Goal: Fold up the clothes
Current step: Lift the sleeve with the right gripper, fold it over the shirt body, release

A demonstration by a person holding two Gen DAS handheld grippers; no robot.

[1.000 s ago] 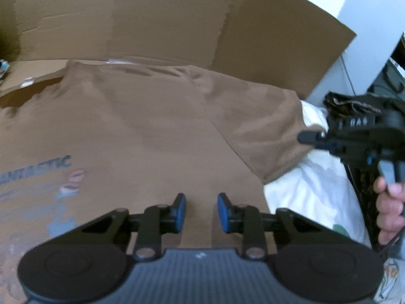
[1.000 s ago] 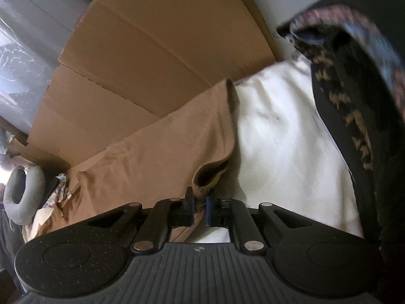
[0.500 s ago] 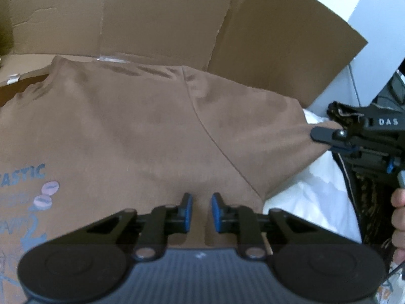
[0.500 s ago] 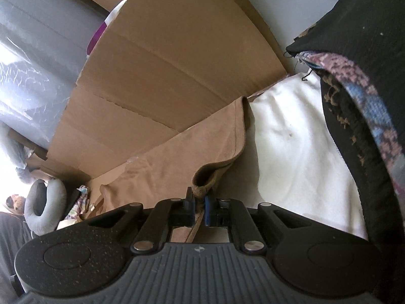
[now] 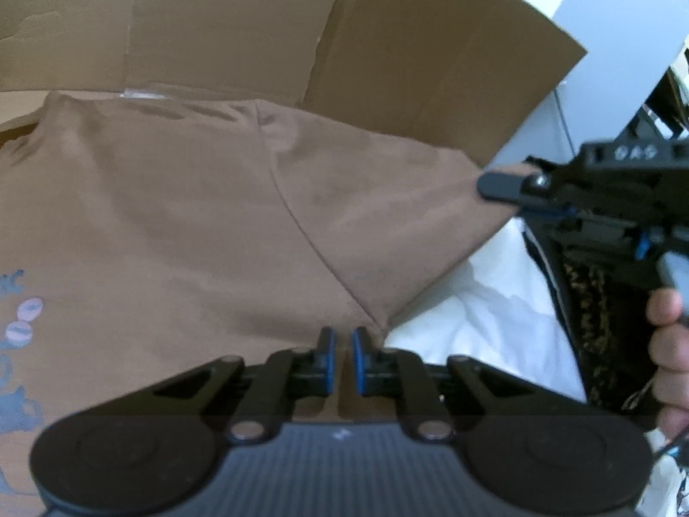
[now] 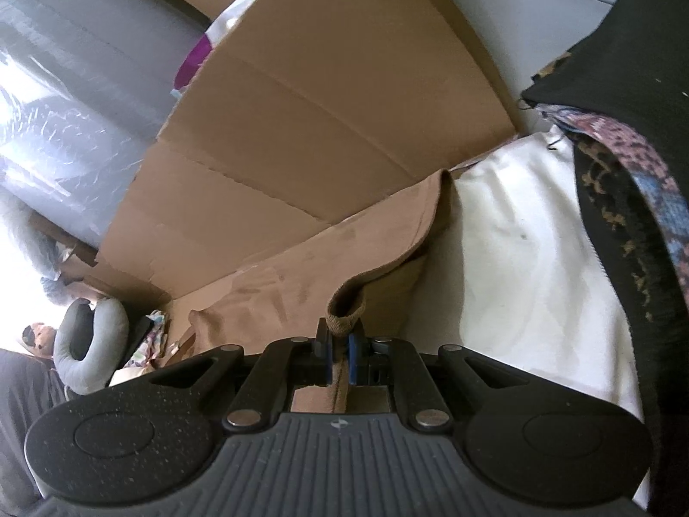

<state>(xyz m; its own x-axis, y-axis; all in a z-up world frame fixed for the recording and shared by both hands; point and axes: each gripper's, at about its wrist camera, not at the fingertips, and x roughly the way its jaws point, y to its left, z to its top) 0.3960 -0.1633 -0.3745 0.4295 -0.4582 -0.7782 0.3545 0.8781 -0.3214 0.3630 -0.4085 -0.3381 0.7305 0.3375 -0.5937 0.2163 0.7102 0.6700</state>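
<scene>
A brown T-shirt (image 5: pixel 193 215) with a blue print at its left lies spread over flattened cardboard. My left gripper (image 5: pixel 343 347) sits at the armpit seam, where sleeve and body meet. Its jaws are closing, with a ridge of brown cloth in the narrow gap between the blue pads. My right gripper (image 6: pixel 340 344) is shut on the rolled hem of the sleeve (image 6: pixel 344 306). In the left wrist view that right gripper (image 5: pixel 495 185) holds the sleeve (image 5: pixel 409 207) stretched out to the right, off the white bedding.
Cardboard panels (image 5: pixel 387 43) rise behind the shirt. White bedding (image 6: pixel 516 237) lies to its right, under a dark patterned cloth (image 6: pixel 624 172). A person's hand (image 5: pixel 667 344) grips the right tool. A grey neck pillow (image 6: pixel 86 344) and a plastic-wrapped grey bulk (image 6: pixel 64 86) are at far left.
The left gripper's jaws have narrowed from a wide gap to a slit and it has shifted right to the armpit seam. The right gripper kept its grip; the sleeve now looks stretched straighter.
</scene>
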